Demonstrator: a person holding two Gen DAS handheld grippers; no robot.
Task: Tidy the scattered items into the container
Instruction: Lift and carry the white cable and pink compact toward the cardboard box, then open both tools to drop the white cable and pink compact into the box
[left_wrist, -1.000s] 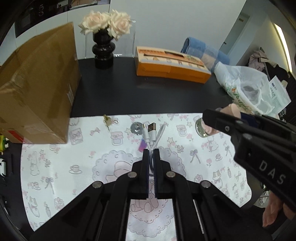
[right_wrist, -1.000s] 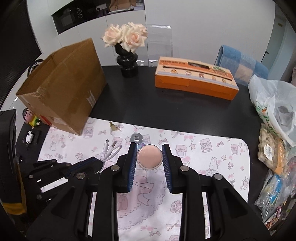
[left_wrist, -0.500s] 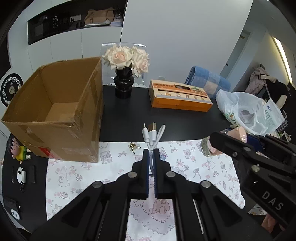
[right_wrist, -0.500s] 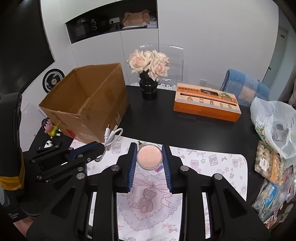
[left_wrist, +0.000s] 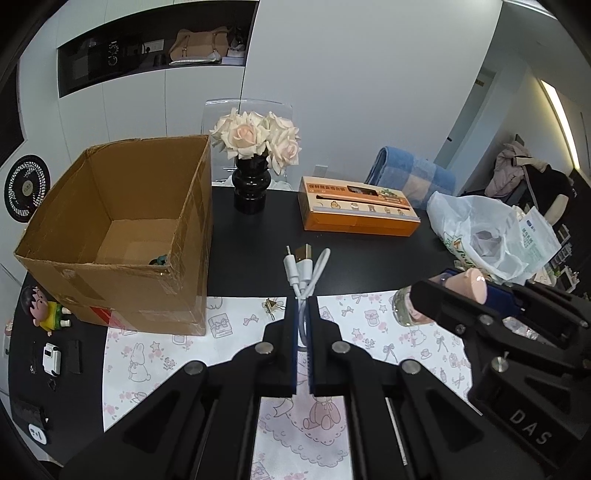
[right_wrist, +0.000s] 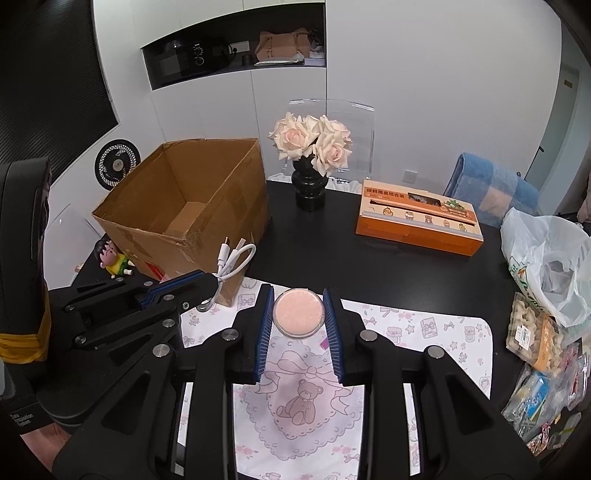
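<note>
Left gripper (left_wrist: 303, 314) is pinched tight on the coiled white USB cable (left_wrist: 306, 269), right gripper (right_wrist: 298, 314) clamps the round pink-lidded jar (right_wrist: 298, 312), both just right of the open brown cardboard box (left_wrist: 122, 225). I reckon I'm mid-carry, so next I swing both over its rim and let go.

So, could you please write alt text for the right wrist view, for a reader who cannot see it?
The right gripper holds a small jar with pink contents above a patterned mat. To its left, the left gripper holds a folded white cable near an open cardboard box on a black table.
</note>
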